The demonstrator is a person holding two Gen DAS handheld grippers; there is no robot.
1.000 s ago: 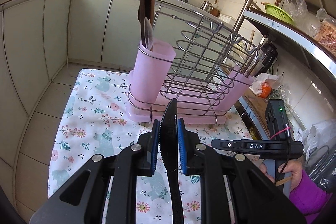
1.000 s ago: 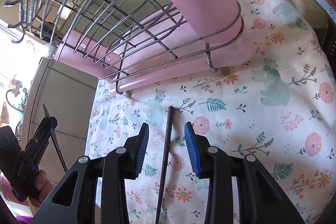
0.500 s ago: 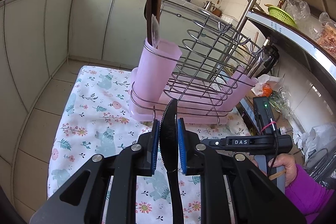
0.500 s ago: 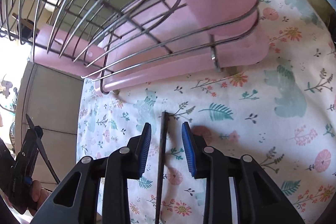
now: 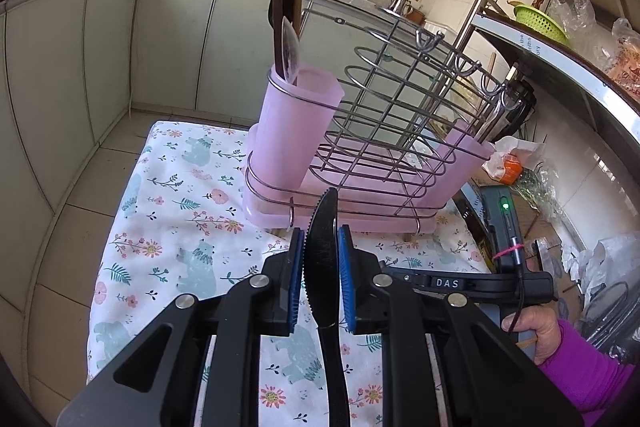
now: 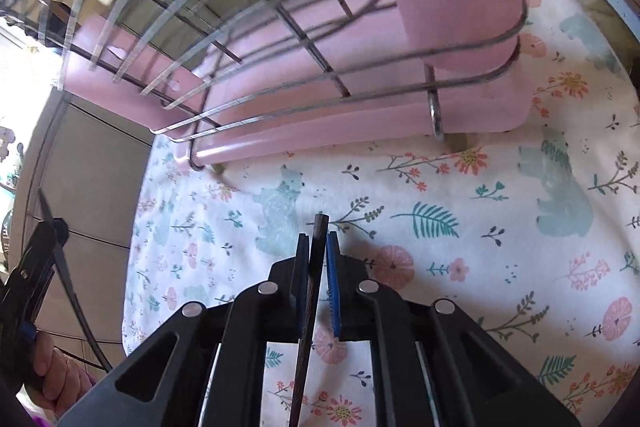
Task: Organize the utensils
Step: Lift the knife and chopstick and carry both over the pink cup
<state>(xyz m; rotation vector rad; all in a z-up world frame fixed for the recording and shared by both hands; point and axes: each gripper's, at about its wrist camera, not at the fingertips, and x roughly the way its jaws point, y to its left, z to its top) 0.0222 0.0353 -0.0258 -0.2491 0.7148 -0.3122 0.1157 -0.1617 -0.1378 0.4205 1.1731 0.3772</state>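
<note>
Left wrist view: the black serrated knife [image 5: 322, 259] runs lengthwise between the left gripper [image 5: 322, 279] pads, tip toward the pink drying rack [image 5: 340, 163], clamped fast; the gripper slants down above the floral cloth [image 5: 172, 227].

Right wrist view: the dark chopstick [image 6: 314, 275] points toward the rack [image 6: 360, 123], pinched in the right gripper [image 6: 318, 267], angled steeply down.

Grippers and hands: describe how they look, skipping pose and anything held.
Both the left gripper and the right gripper are black, angular frames with silver rivets and ribbed blue pads. The right one carries a white "DAS" label, a green light and a thin cable. The person wears a purple sleeve.
</note>
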